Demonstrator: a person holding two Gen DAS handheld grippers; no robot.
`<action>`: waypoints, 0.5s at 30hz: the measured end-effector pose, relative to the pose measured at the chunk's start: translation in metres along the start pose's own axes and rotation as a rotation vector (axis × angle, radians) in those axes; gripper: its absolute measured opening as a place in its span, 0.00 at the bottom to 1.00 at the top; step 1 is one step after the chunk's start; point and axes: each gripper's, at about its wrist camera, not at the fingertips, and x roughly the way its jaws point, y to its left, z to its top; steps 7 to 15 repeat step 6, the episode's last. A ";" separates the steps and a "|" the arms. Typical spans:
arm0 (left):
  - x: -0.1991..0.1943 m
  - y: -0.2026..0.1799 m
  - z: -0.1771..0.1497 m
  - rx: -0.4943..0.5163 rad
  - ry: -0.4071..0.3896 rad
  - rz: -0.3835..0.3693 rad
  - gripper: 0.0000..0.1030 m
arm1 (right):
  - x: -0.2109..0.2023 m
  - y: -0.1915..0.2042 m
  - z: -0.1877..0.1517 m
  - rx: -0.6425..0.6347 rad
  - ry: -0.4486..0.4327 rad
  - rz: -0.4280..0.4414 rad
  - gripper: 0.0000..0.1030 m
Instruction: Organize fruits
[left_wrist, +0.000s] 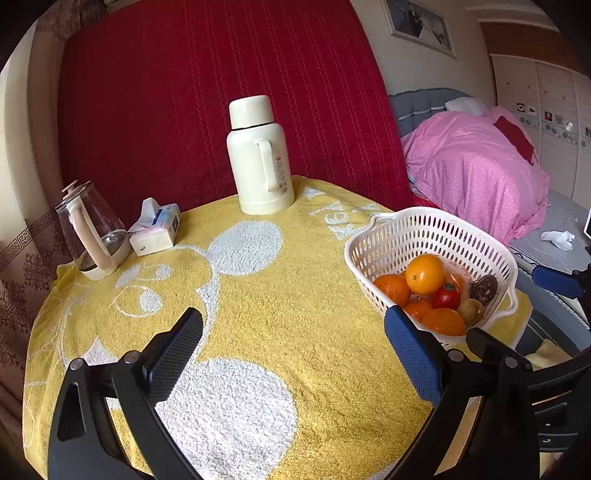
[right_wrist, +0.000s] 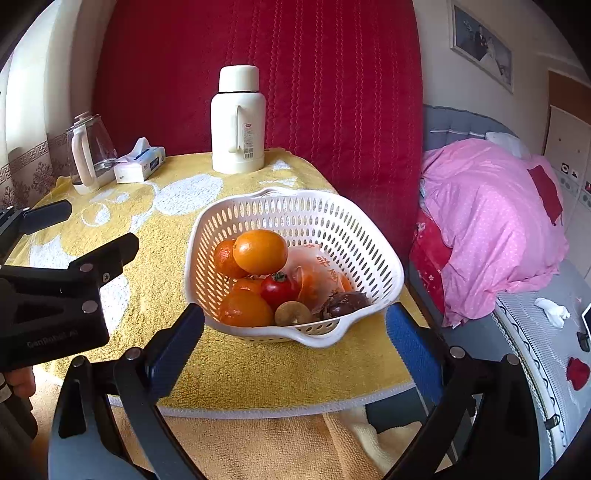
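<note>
A white slotted basket (right_wrist: 369, 254) stands on the yellow towel near the table's right front edge; it also shows in the left wrist view (left_wrist: 373, 247). It holds several oranges (right_wrist: 260, 252), a red tomato (right_wrist: 279, 290), a brownish round fruit (right_wrist: 293, 314), a dark fruit (right_wrist: 343, 304) and a plastic bag (right_wrist: 321, 273). My right gripper (right_wrist: 293, 330) is open and empty, its fingers either side of the basket's near rim. My left gripper (left_wrist: 293, 332) is open and empty above the towel, left of the basket; it also shows in the right wrist view (right_wrist: 92, 236).
A cream thermos (left_wrist: 258, 155) stands at the back of the table. A glass kettle (left_wrist: 92, 232) and a tissue pack (left_wrist: 157, 229) sit at the back left. A bed with a pink quilt (right_wrist: 491, 221) is to the right. A red quilted cover (left_wrist: 221, 74) hangs behind.
</note>
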 end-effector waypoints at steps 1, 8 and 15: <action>-0.001 0.004 -0.001 -0.009 0.006 -0.001 0.95 | -0.002 0.003 0.000 0.000 -0.004 0.004 0.97; -0.003 0.030 -0.013 -0.049 0.038 0.036 0.95 | -0.010 0.018 0.001 0.014 -0.023 0.052 0.97; -0.003 0.030 -0.013 -0.049 0.038 0.036 0.95 | -0.010 0.018 0.001 0.014 -0.023 0.052 0.97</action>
